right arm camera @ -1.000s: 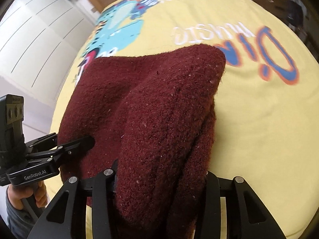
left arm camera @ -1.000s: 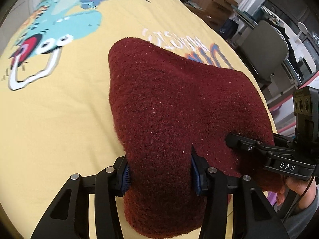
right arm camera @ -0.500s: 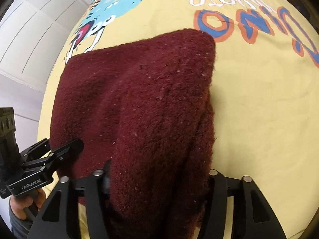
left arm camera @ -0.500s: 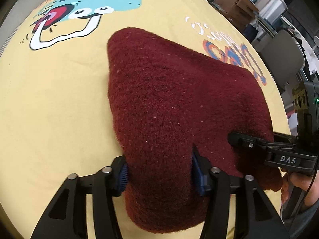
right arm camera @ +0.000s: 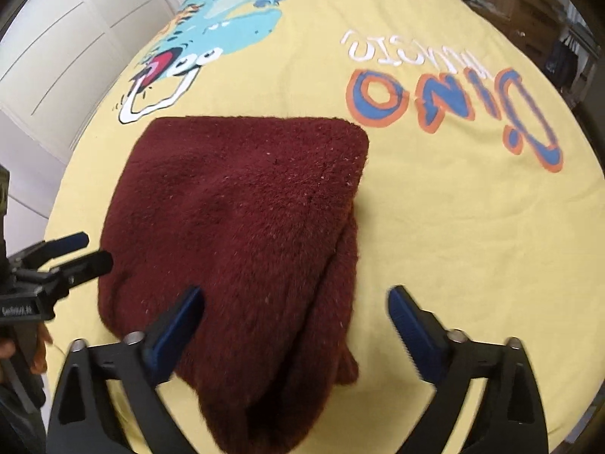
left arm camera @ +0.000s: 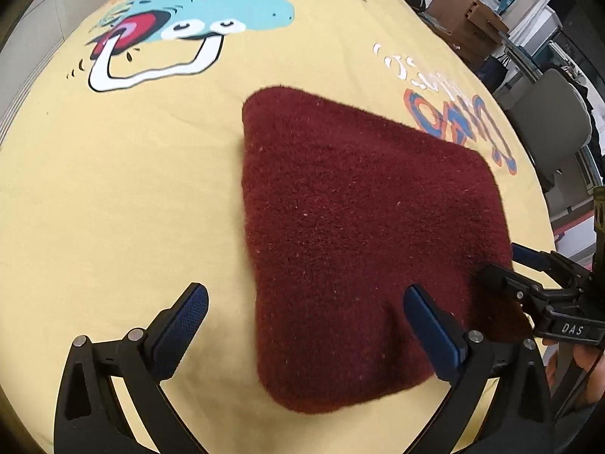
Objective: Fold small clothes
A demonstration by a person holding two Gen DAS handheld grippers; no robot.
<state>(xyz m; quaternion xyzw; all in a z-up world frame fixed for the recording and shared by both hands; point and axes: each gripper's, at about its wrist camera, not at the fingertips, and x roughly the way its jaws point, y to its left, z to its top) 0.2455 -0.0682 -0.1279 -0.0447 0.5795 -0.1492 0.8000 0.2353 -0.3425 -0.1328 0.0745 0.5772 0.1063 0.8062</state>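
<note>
Left wrist view: your left gripper (left arm camera: pixel 302 321) has just been opening and now stands spread wide, the near edge of the maroon knit garment (left arm camera: pixel 359 234) lying between its pads untouched. Your right gripper (right arm camera: pixel 295 317) has likewise just been opening; its jaws straddle the garment's near right edge without pressing.

Garment: folded, lying flat on the yellow dinosaur-print sheet (left arm camera: pixel 113 189), nearer than the orange-and-blue lettering (right arm camera: pixel 453 102) and to the right of the blue dinosaur's head (left arm camera: pixel 211 19).

Step, judged: release after laying a fold down. The next move likely calls for backing both grippers clear without dragging the fleece, then checking whether another fold is needed.

Hard to read: the garment's near edge is cut off in the right wrist view; how many layers lie beneath you cannot tell; its type is unclear.
</note>
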